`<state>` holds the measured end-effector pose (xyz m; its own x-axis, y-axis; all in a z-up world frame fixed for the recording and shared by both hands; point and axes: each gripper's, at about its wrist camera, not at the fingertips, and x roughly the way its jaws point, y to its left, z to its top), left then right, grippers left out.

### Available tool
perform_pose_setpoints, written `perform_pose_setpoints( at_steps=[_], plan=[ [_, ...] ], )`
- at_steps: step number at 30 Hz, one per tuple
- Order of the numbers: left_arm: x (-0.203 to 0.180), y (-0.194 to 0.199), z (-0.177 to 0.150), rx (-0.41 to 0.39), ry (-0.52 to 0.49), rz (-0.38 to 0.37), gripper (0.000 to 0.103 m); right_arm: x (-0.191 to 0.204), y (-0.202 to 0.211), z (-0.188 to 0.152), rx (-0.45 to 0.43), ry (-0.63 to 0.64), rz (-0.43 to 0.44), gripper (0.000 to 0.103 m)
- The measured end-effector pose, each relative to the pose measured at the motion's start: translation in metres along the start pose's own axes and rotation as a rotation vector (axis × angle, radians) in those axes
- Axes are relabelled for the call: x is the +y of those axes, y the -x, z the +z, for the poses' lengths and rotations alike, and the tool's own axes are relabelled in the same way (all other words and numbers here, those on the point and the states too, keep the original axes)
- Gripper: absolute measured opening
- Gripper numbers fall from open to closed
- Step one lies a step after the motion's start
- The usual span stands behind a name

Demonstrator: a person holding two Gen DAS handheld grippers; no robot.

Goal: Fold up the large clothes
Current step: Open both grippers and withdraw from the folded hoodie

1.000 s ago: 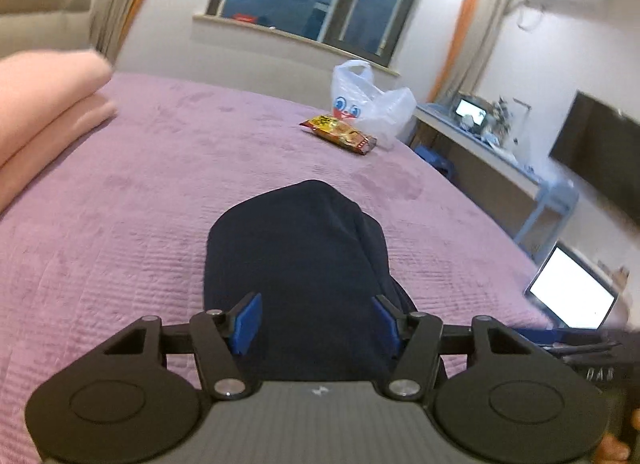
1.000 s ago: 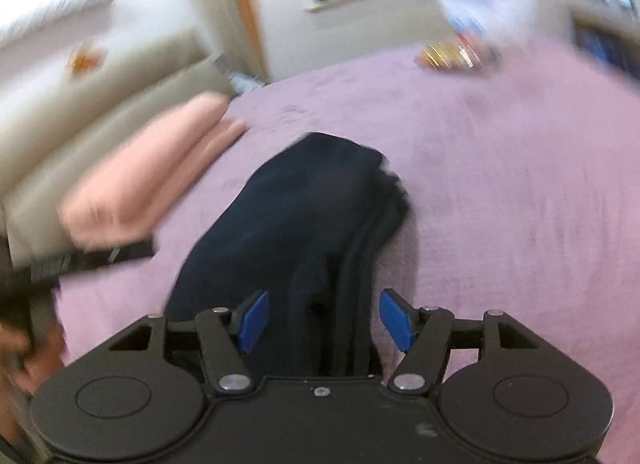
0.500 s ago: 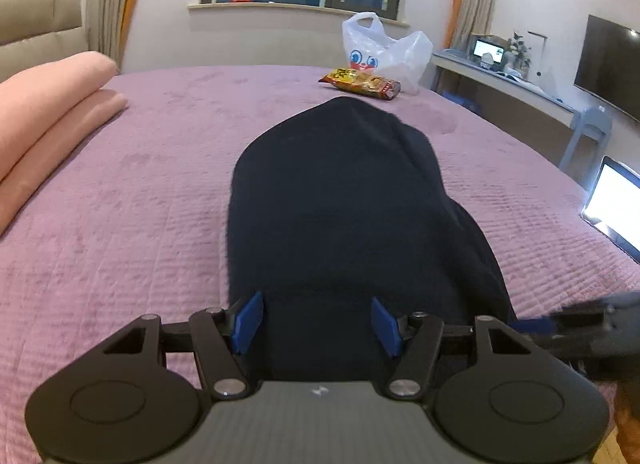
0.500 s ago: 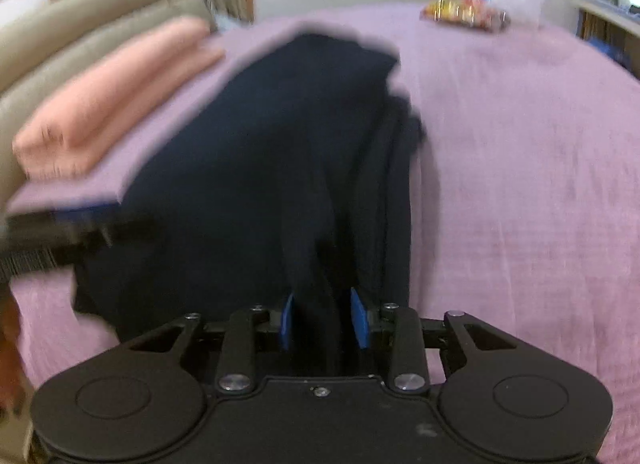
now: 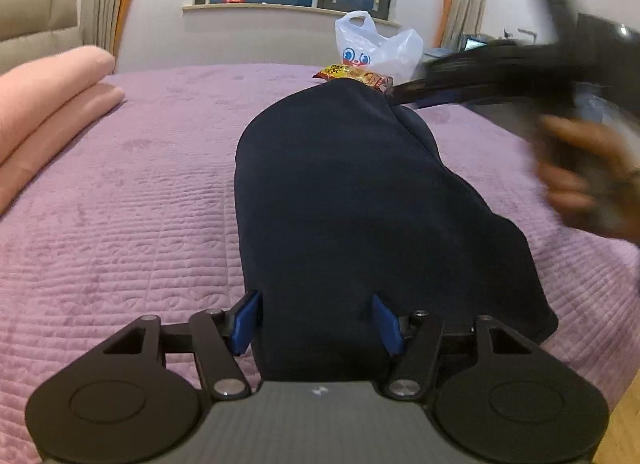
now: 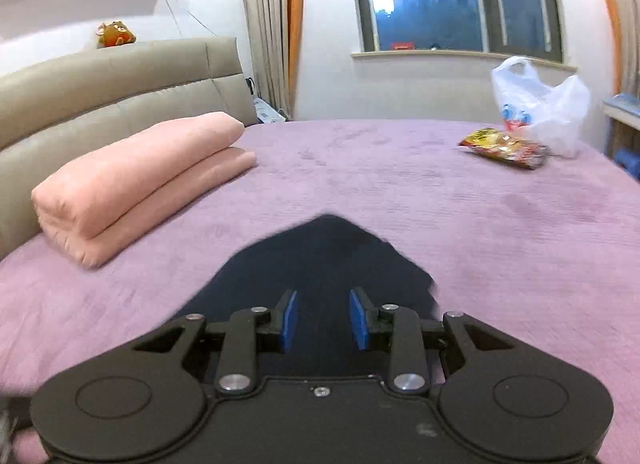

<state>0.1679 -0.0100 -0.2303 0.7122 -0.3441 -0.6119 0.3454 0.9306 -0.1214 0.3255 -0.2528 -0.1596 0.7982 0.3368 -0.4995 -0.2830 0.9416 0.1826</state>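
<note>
Garment (image 5: 360,204): dark navy cloth, matt, soft knit look. Bed (image 5: 120,224) cover: purple quilted cloth, ribbed stitching, faint sheen. Blanket (image 6: 136,180): pink fleece, matt, smooth. Bag (image 6: 540,104): thin translucent plastic. Snack pack (image 6: 504,148): glossy film. Headboard (image 6: 100,84): smooth beige leather-like padding. Fingers (image 6: 288,320): blue matt pads on black plastic.

— What's the garment like?
— A dark navy garment (image 5: 360,200), plain, folded into a long narrow bundle.
— Where?
— Flat on the purple bed (image 5: 120,204), lengthwise toward the window.

Dim indoor light, fisheye edges, motion blur right.
</note>
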Motion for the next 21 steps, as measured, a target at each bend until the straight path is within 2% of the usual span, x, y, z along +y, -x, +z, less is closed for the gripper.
perform_pose_setpoints(
  at_steps=[2,4,6,8,10,13,14,16,18,21],
  plan=[
    [0.002,-0.003,-0.001,0.001,0.022,-0.004,0.066,-0.010,-0.049,0.005,0.089,-0.007,-0.016,0.036],
    [0.004,-0.004,-0.002,-0.005,0.036,-0.008,0.067,-0.021,-0.086,-0.001,0.186,-0.009,-0.072,0.033],
    [0.004,-0.005,-0.003,-0.009,0.052,-0.013,0.068,-0.029,-0.100,-0.013,0.217,0.016,-0.149,0.030],
    [0.003,-0.006,-0.005,-0.013,0.045,-0.004,0.068,-0.034,-0.094,-0.018,0.197,-0.004,-0.154,0.030],
    [0.001,-0.003,-0.005,-0.017,0.032,0.005,0.065,-0.038,-0.075,-0.018,0.169,-0.059,-0.161,0.030],
    [-0.002,0.017,0.000,-0.050,0.020,0.012,0.055,-0.032,-0.018,-0.015,0.083,-0.077,-0.152,0.038],
    [-0.004,0.029,0.002,-0.069,0.022,0.013,0.055,-0.028,0.001,-0.015,0.067,-0.066,-0.159,0.048],
    [-0.006,0.050,0.007,-0.101,0.027,-0.003,0.055,-0.019,0.044,-0.019,0.049,-0.051,-0.164,0.059],
    [-0.011,0.070,0.013,-0.123,0.024,-0.006,0.058,-0.010,0.082,-0.026,0.056,-0.049,-0.128,0.071],
    [-0.025,0.103,0.021,-0.147,-0.012,0.006,0.059,0.010,0.140,-0.041,0.075,-0.027,-0.140,0.075]
  ],
)
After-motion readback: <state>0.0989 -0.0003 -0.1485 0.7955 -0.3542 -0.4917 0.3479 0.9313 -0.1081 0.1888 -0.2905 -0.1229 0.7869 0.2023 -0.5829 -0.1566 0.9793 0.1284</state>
